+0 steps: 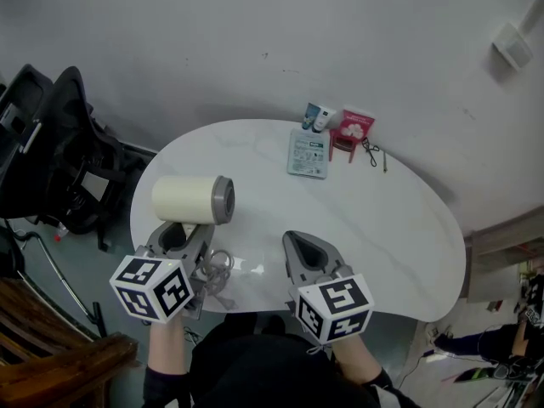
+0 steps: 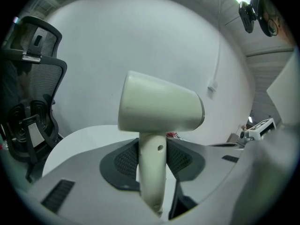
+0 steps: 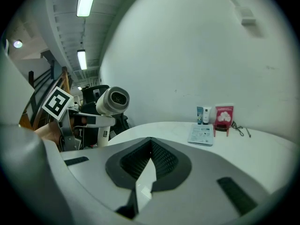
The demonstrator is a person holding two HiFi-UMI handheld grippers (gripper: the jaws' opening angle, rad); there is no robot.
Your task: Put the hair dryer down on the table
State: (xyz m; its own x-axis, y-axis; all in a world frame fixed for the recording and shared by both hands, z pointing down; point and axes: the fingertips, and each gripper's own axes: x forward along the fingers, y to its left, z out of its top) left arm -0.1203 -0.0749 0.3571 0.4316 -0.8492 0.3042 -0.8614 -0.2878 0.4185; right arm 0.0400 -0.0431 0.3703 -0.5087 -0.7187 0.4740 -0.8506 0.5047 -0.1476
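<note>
A cream hair dryer (image 1: 192, 200) with a grey end hangs over the left part of the white table (image 1: 408, 228), its barrel level. My left gripper (image 1: 181, 235) is shut on its handle (image 2: 152, 172), which runs up between the two dark pads in the left gripper view, under the barrel (image 2: 159, 109). The dryer's cord (image 1: 219, 270) lies coiled beside that gripper. My right gripper (image 1: 297, 238) hovers over the table's near edge, shut with nothing in it; its pads meet at the tips (image 3: 151, 142). The right gripper view also catches the hair dryer (image 3: 111, 101) at the left.
At the table's far side lie a flat packet (image 1: 308, 153), two small tubes (image 1: 316, 117), a red stand with a pink card (image 1: 352, 131) and a small black clip (image 1: 371, 152). A black office chair (image 1: 51, 151) stands left of the table, a wooden chair (image 1: 51, 347) at the lower left.
</note>
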